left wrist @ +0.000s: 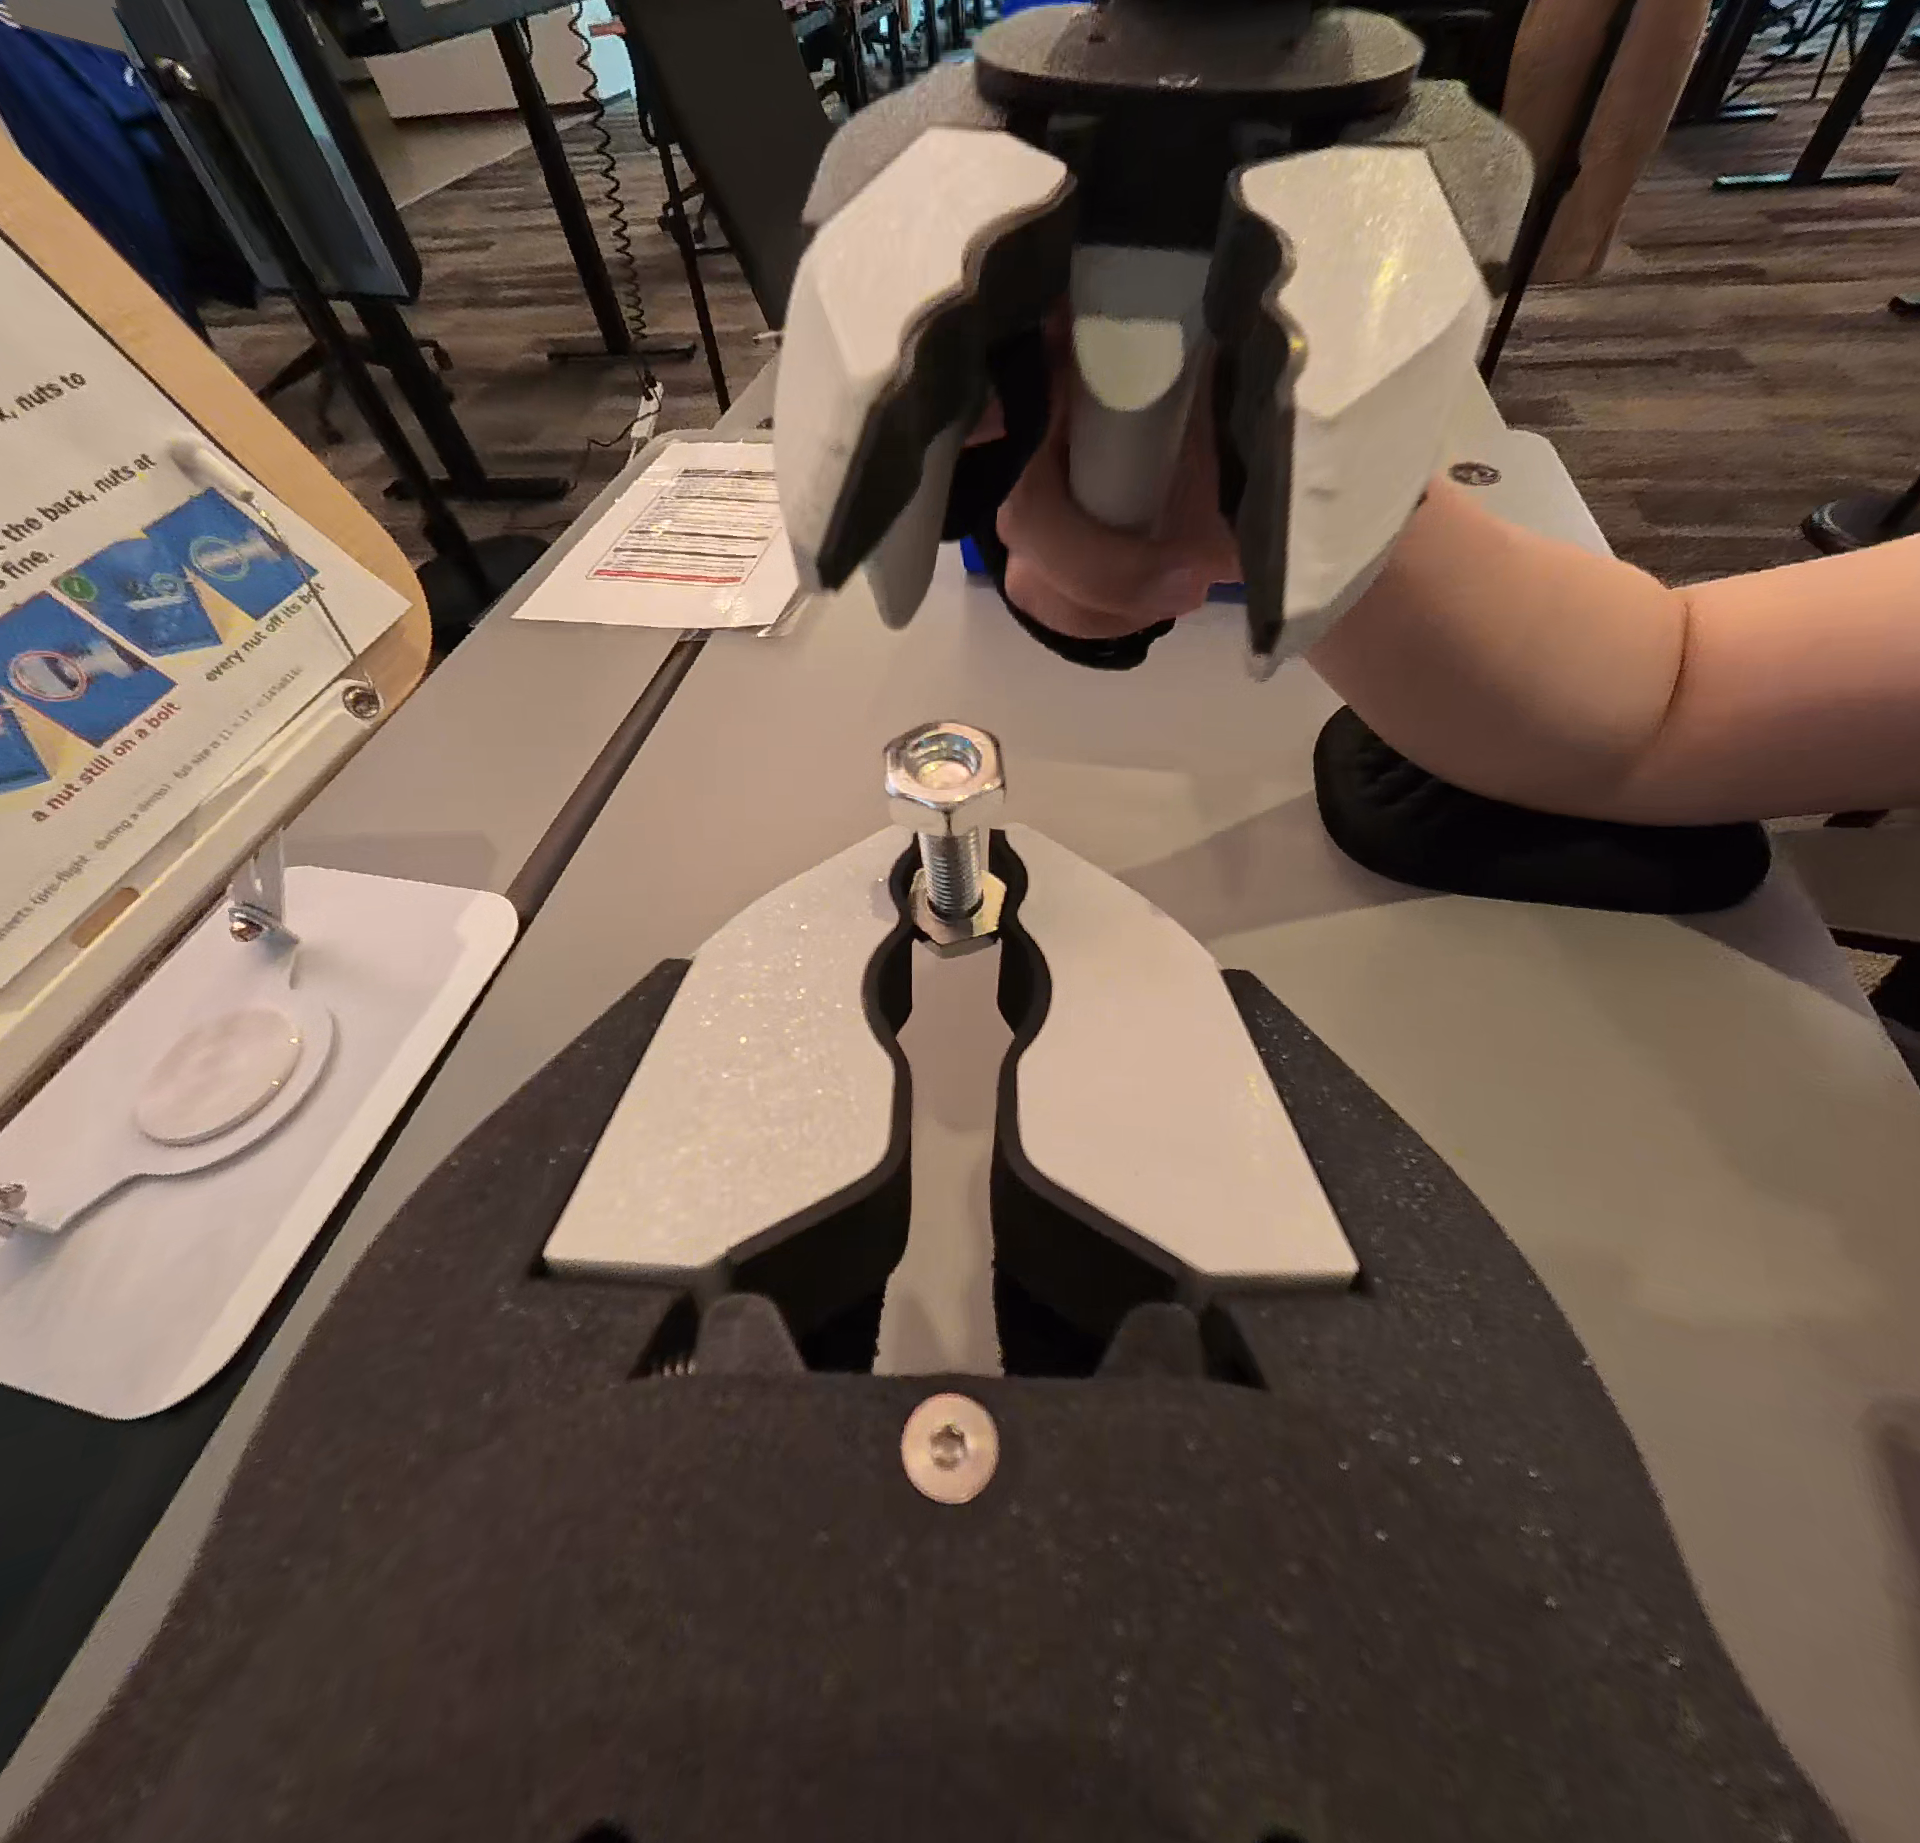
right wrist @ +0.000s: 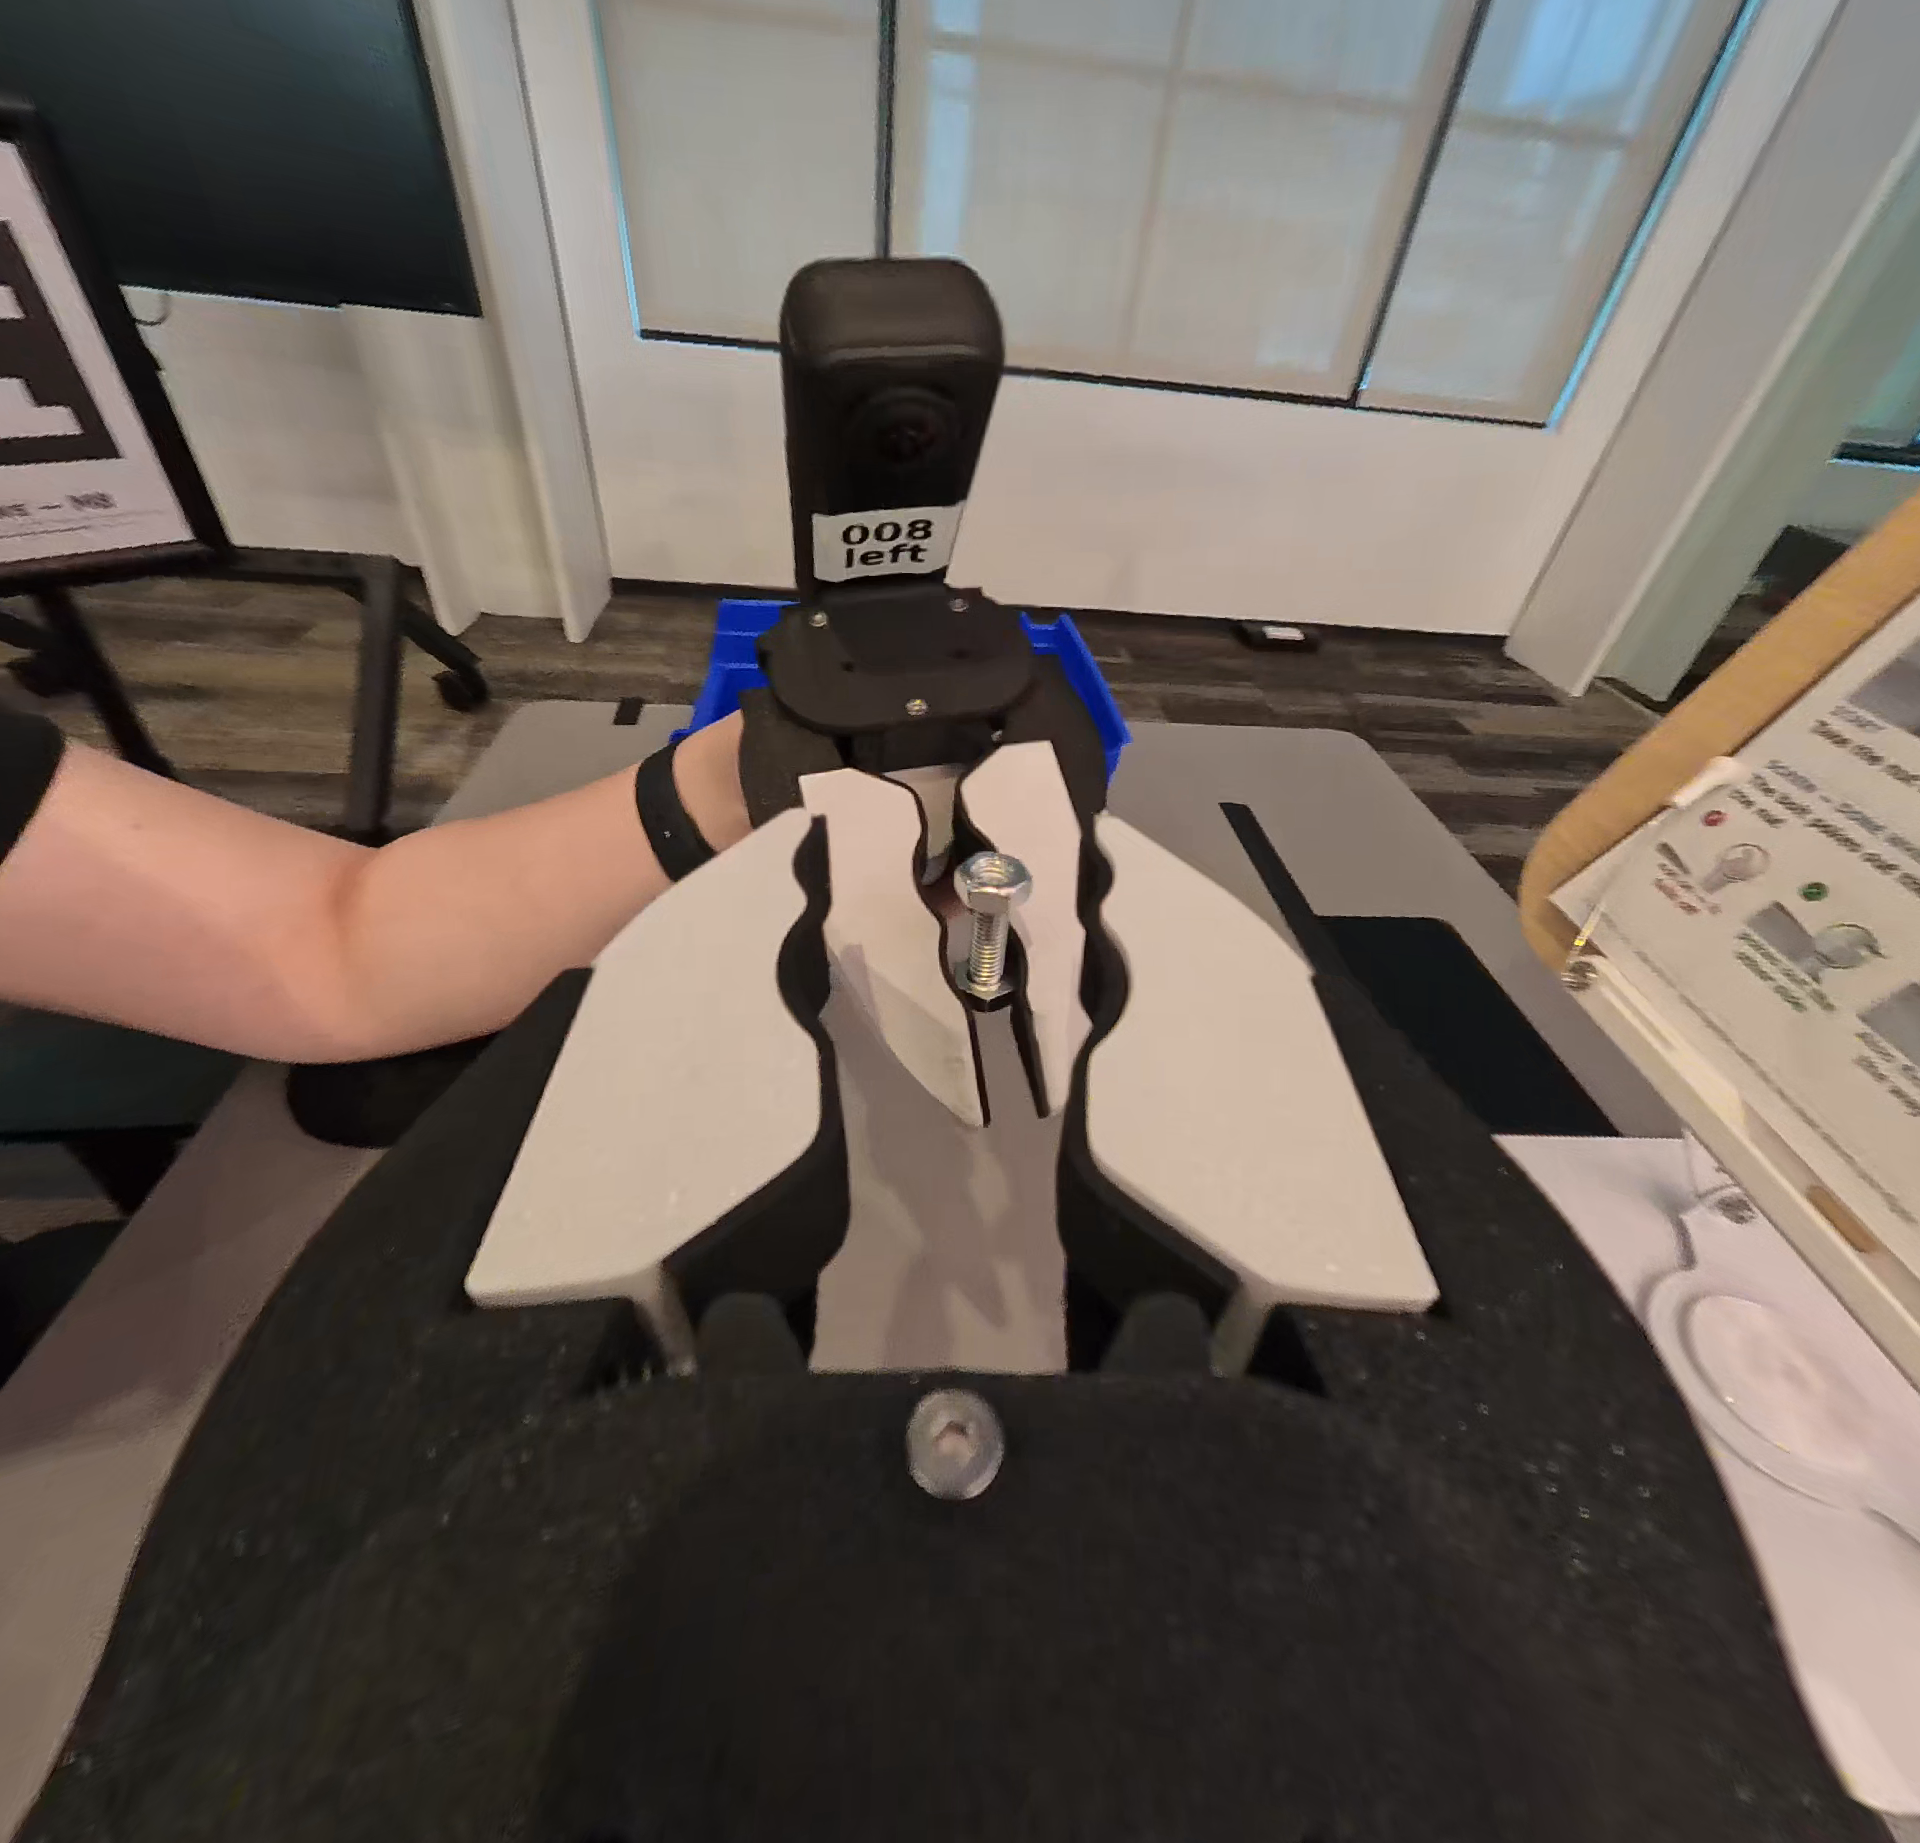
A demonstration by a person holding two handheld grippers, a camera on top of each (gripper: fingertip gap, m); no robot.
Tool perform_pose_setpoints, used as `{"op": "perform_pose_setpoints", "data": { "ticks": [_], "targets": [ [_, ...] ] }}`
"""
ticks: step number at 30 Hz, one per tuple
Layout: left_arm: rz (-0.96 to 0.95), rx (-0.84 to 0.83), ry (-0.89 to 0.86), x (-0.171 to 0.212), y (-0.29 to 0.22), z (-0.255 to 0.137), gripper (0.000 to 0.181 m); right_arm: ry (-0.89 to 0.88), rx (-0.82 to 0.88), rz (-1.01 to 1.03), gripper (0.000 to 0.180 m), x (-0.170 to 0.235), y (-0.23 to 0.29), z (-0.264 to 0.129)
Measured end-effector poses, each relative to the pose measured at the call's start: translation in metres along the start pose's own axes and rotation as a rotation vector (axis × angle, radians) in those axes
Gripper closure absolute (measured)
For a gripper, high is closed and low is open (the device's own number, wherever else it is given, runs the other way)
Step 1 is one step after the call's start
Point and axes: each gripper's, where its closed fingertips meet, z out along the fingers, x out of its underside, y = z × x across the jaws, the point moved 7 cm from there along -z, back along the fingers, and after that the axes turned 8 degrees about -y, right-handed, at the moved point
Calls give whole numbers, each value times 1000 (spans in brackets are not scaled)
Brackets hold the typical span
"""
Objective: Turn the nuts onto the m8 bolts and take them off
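From the left wrist view, our left tongs (left wrist: 951, 920) pinch the lower nut (left wrist: 954, 923), bolt (left wrist: 948, 837) standing hex-head up. The right tongs (left wrist: 1049, 588) hang spread wide beyond the bolt, holding nothing. Slick zinc on foam pads: we'd guess it could tilt or twist out.

Right wrist view: bolt (right wrist: 990, 923) sits off-centre between our gaping right tongs (right wrist: 945, 920), though thread engagement's hard to judge.

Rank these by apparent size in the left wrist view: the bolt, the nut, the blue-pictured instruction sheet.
1. instruction sheet, largest, though cut off by the frame
2. bolt
3. nut, smallest, held between the left gripper fingers
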Motion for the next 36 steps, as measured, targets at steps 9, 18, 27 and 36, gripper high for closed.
{"op": "perform_pose_setpoints", "data": {
  "ticks": [9, 18, 27, 36],
  "targets": [
    [1, 13, 7, -3, -5, 3, 170, 97, -22, -105, 134, 11, 6, 8],
    [-22, -23, -32, -7, 2, -8, 170, 131, 5, -167, 138, 7, 9, 5],
    [4, -11, 12, -5, -4, -1, 170, 144, 2, -187, 136, 11, 11, 10],
    [-9, -14, 10, -4, -2, -3, 170, 134, 7, -194, 138, 8, 11, 8]
  ]
}}
